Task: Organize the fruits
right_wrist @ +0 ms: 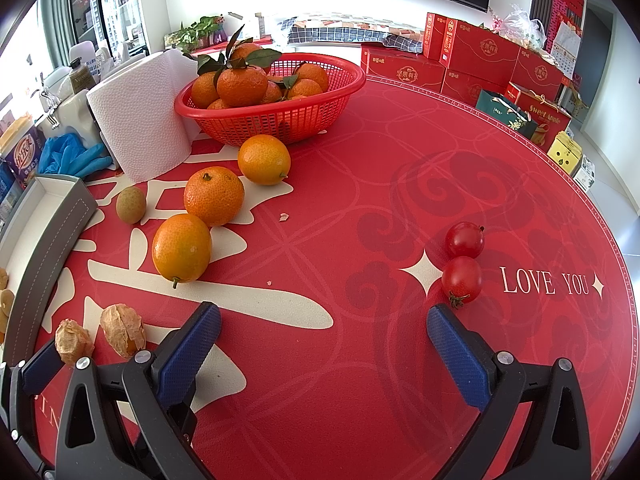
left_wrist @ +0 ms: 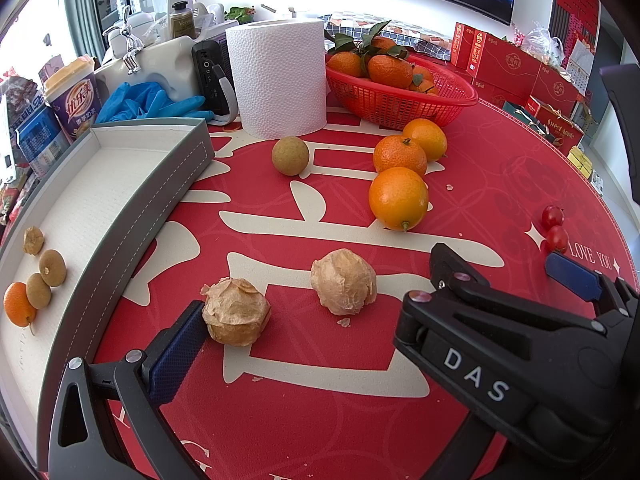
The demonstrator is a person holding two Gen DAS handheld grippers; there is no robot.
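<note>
Loose fruit lies scattered on a round red tablecloth (right_wrist: 360,160) with cream lettering. Two papery husked ground cherries sit nearest the left gripper: one (left_wrist: 236,312) touches the tip of that gripper's left blue finger pad (left_wrist: 180,352), the other (left_wrist: 344,282) rests just beside it, farther right. The left gripper (left_wrist: 372,316) is spread wide, with nothing gripped; its right finger is hidden in its own view behind the body of the right gripper, so the full gap cannot be traced. Beyond the ground cherries lie three orange citrus fruits in a loose line: a smooth kumquat-like one (left_wrist: 398,198) nearest, a dimpled mandarin (left_wrist: 400,156) touching it, and another smooth orange fruit (left_wrist: 426,138) behind. One round tan-green longan (left_wrist: 290,156) sits apart to their left. Two cherry tomatoes (right_wrist: 462,258) touch each other on the right side of the cloth, just beyond the right gripper's right finger pad (right_wrist: 456,356). The right gripper (right_wrist: 324,344) is also open wide and holds nothing, hovering low over bare cloth. At the left edge, a grey tray (left_wrist: 160,184) with a white lining holds four fruits near its close end: one husked ground cherry (left_wrist: 33,241), two longans (left_wrist: 46,278) and one small orange kumquat (left_wrist: 18,304). Farther back stand a red plastic basket (right_wrist: 280,120) heaped with leafy mandarins, one white paper towel roll (left_wrist: 280,76), blue gloves (left_wrist: 156,102) and stacked red gift boxes (right_wrist: 480,56).
</note>
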